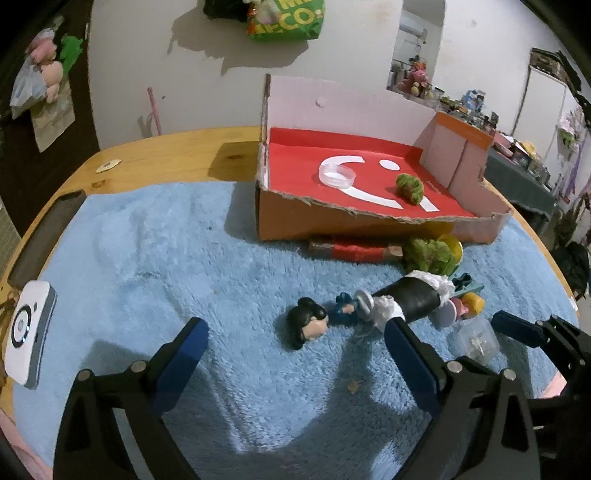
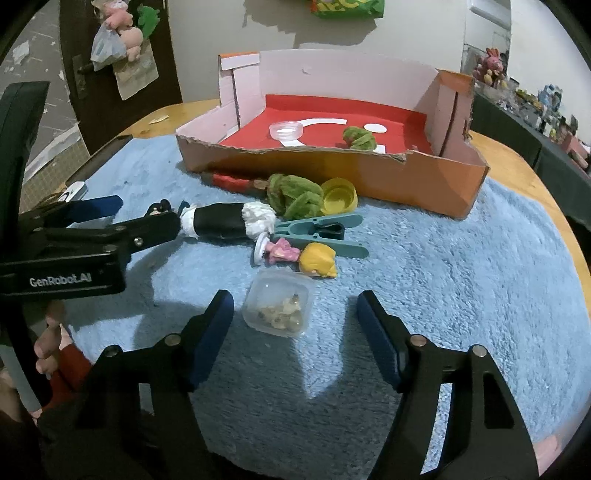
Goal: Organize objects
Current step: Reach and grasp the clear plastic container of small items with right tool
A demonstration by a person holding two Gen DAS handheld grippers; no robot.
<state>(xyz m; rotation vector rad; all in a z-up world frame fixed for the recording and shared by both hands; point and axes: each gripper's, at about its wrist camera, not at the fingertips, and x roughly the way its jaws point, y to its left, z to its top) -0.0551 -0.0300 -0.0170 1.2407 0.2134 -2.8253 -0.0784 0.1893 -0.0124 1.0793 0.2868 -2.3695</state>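
The body of the left gripper [image 2: 147,218] carries the white writing "GenRobot.AI", seen from the right wrist camera. On the wall hangs a green bag [image 1: 286,18] with yellow letters; only "ECO" can be read, the rest is cut off.

The left gripper stands with its fingers wide apart over the blue fluffy mat [image 1: 147,240], and nothing is between them. A small figure head with black hair [image 1: 308,325] lies just ahead of it, beside a black and white doll body [image 1: 406,299]. One left finger reaches in front of the end of this doll body in the right wrist view.

The right gripper [image 2: 295,338] has its fingers apart too, on both sides of a small clear plastic box [image 2: 279,308] with pale little pieces inside. The pads do not press on the box.

Behind the box lie a yellow-haired figure head [image 2: 318,260], a small pink piece [image 2: 282,251], a teal clip [image 2: 321,230], a green fuzzy ball [image 2: 293,197] and a yellow cap [image 2: 338,195]. Further back stands a cardboard tray [image 2: 424,181] with torn front edge and red floor with white shapes. Inside it are a clear round lid [image 2: 286,130] and a second green ball [image 2: 358,138]. A white device [image 1: 27,332] lies at the left edge of the mat on the wooden table [image 1: 166,155]
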